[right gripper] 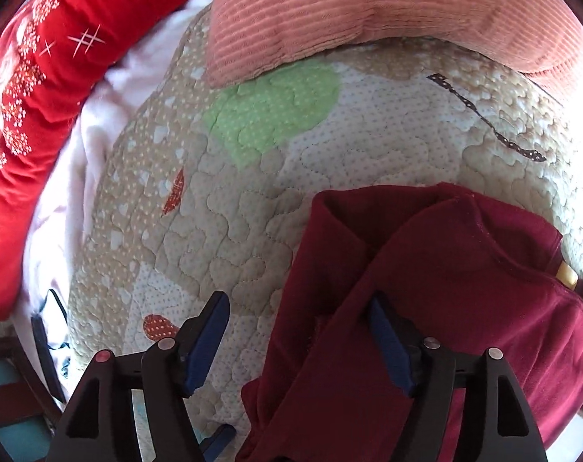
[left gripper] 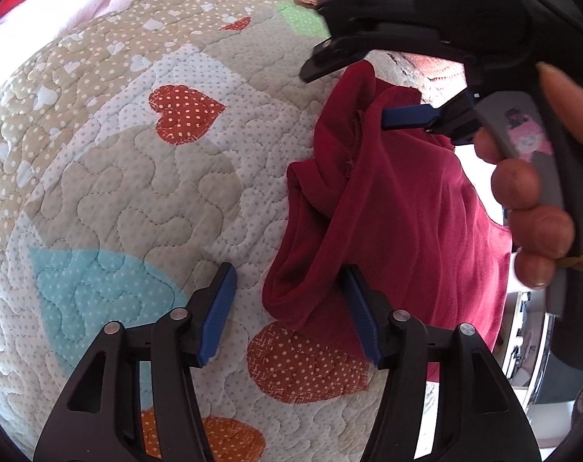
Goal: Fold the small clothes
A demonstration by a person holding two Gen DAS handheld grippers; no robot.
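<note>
Left wrist: red garment (left gripper: 399, 208) against right-hand one of spread fingers (left gripper: 362, 310).

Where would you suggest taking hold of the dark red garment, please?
Grip the dark red garment at its bunched lower-left fold, coming from the left over the quilt; that corner lies thick and raised, just off the left gripper, whose fingers stand open.

Left tongs (left gripper: 289, 313) gape beside red garment (left gripper: 399, 211) on quilt (left gripper: 118, 177)
</note>
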